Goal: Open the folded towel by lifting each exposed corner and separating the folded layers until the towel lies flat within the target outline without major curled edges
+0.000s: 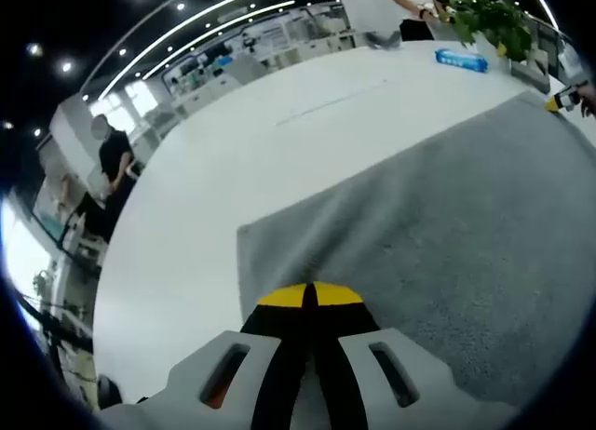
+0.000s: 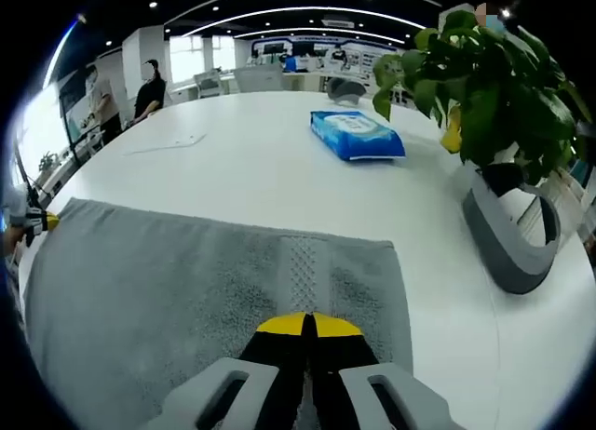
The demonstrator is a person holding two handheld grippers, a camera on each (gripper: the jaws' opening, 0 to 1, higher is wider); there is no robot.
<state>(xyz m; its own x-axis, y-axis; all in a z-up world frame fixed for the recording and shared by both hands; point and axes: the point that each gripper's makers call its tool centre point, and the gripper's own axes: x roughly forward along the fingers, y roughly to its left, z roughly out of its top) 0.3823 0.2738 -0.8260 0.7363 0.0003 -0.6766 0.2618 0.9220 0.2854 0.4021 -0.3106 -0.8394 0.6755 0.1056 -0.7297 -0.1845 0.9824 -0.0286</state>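
A grey towel point(image 1: 447, 225) lies spread over the white table point(image 1: 233, 141). In the left gripper view my left gripper point(image 1: 309, 295) is shut on the towel's near edge by a corner, and a crease runs from its yellow tips. The right gripper point(image 1: 565, 99) shows far off at the towel's other end. In the right gripper view the towel point(image 2: 168, 281) stretches away to the left, and my right gripper point(image 2: 309, 325) is shut on its edge at the woven band. The left gripper point(image 2: 37, 222) sits at the far left corner.
A blue pack of wipes point(image 2: 356, 134) lies beyond the towel, and a leafy plant point(image 2: 484, 86) in a grey pot point(image 2: 507, 235) stands to the right. A sheet of paper point(image 2: 168, 143) lies farther back. People stand past the table point(image 1: 112, 169).
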